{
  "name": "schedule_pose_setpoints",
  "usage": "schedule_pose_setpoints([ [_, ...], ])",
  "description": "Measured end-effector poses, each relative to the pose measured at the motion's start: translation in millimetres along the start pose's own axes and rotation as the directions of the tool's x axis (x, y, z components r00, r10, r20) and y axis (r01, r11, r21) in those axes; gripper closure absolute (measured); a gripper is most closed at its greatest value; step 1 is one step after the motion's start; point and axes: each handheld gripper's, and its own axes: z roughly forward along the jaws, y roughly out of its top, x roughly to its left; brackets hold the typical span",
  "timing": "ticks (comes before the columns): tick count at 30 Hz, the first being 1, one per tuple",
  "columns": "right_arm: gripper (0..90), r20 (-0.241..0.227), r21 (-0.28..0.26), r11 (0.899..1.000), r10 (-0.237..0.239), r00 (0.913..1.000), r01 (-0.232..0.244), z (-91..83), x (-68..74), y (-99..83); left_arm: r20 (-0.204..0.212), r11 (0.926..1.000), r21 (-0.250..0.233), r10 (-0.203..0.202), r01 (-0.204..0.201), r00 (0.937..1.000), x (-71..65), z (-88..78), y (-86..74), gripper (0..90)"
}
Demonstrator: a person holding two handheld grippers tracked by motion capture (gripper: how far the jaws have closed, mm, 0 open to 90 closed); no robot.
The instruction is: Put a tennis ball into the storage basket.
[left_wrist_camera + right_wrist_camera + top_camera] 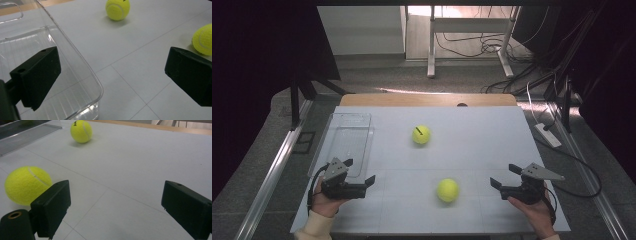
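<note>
Nothing is in my grip at this point: both of my tools stand with their jaws wide apart and empty. My left tool hovers low at the near corner of the clear plastic tray, which lies empty on the left of the desk; in the left gripper view the tray's rounded corner sits right between my jaws. My right tool waits at the near right, pointing in toward the middle.

Both tennis balls are loose on the desk. The nearer ball lies between my two tools, closer to the right one and just beside its jaw in the right gripper view. The farther ball rests toward the middle, to the right of the tray.

I judge the work to be at its very beginning: if the balls belong in the tray, neither is there yet, and both pick-ups remain.
</note>
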Motion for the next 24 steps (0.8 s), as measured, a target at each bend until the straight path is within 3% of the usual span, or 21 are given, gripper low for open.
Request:
schedule_pose_setpoints([
  [24,9.4,0.007,0.003,1.0,0.022,0.9997,-0.022,0.7,-0.1,-0.2,0.005,0.9997,0.0,-0.025,0.025,0.9997,0.5,-8.6,8.2,0.7],
])
